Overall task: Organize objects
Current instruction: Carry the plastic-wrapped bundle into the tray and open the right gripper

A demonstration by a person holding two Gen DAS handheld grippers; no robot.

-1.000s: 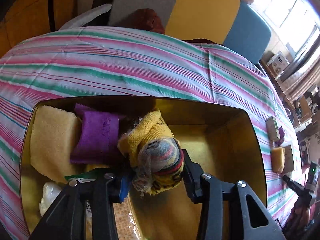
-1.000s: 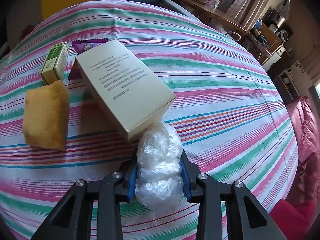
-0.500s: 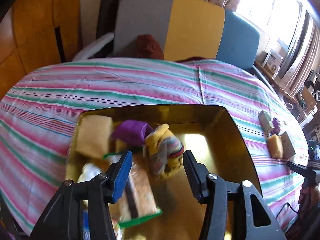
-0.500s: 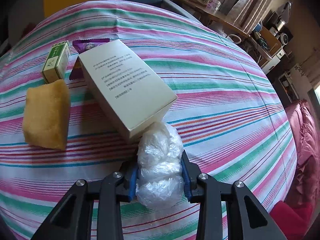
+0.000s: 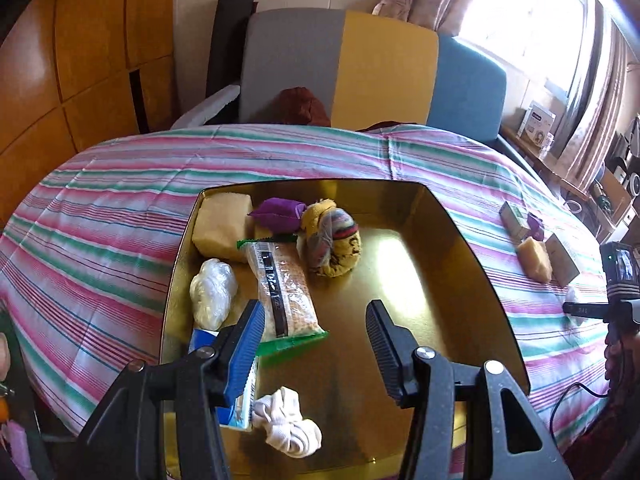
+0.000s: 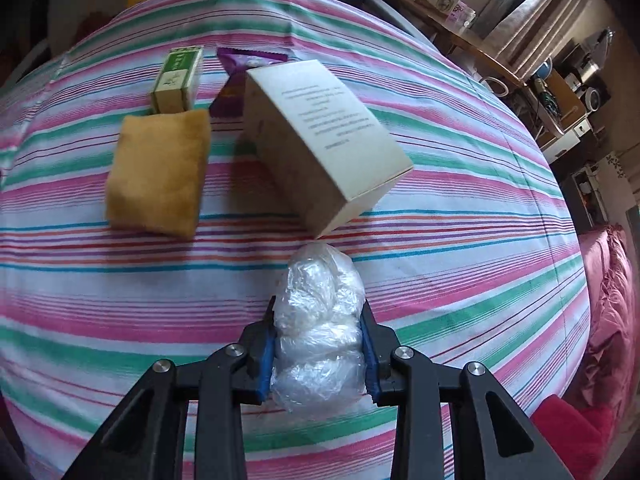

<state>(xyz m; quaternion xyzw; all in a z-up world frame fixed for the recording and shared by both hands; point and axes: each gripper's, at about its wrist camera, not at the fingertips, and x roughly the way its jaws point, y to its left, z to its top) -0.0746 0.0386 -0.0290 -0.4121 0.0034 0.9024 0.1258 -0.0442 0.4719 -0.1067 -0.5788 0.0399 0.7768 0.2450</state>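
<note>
Tray (image 5: 472,264) holds seven items; striped cloth (image 6: 460,240) carries four more.

The left black two-finger tool (image 5: 316,344) hangs with its fingers spread wide, gripping nothing. The right black two-finger tool (image 6: 319,350) is clamped on a crumpled clear plastic bundle (image 6: 320,336).
</note>
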